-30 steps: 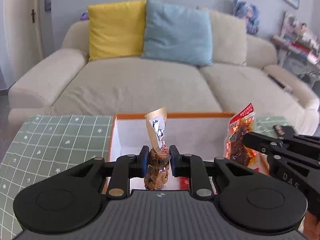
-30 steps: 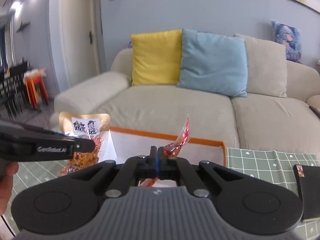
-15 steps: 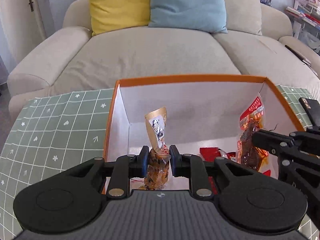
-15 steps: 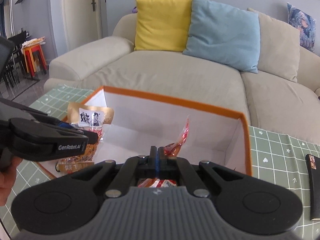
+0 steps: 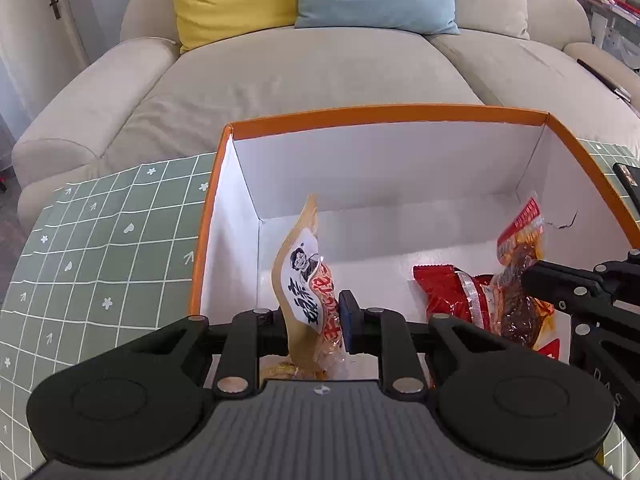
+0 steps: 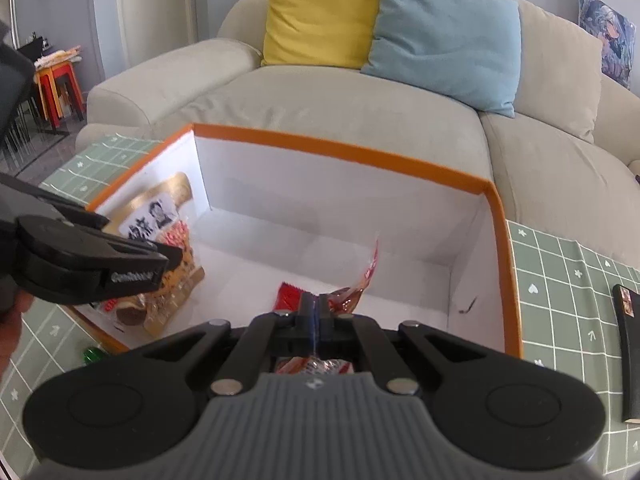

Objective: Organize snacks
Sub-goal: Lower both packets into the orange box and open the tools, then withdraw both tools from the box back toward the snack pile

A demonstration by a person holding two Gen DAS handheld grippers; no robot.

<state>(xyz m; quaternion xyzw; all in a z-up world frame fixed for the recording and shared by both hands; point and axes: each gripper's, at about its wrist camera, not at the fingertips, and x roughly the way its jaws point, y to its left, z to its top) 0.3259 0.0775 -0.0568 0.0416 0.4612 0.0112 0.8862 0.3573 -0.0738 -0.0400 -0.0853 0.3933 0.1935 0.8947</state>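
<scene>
1. An orange-rimmed box with white inner walls is seen open on a green checked tablecloth, right in front of a beige sofa.
2. Inside the box, a red snack pack is lying flat on the white floor, toward the right side.
3. The left gripper is lowered into the left part of the box, and a tan snack pouch with a face drawing is seen between its jaws. The jaws have just been eased open a touch, but the pouch is still pinched upright between the pads, its top leaning toward the left wall.
4. The right gripper is clamped tight on a red-and-clear snack packet, which is held over the right half of the box; from the left camera the same packet is seen hanging just above the red pack.
5. More wrappers can be made out under the left gripper in the near left corner, but they're too blurry to be told apart.
6. A dark flat object is lying on the cloth outside the box, off to the right.
</scene>
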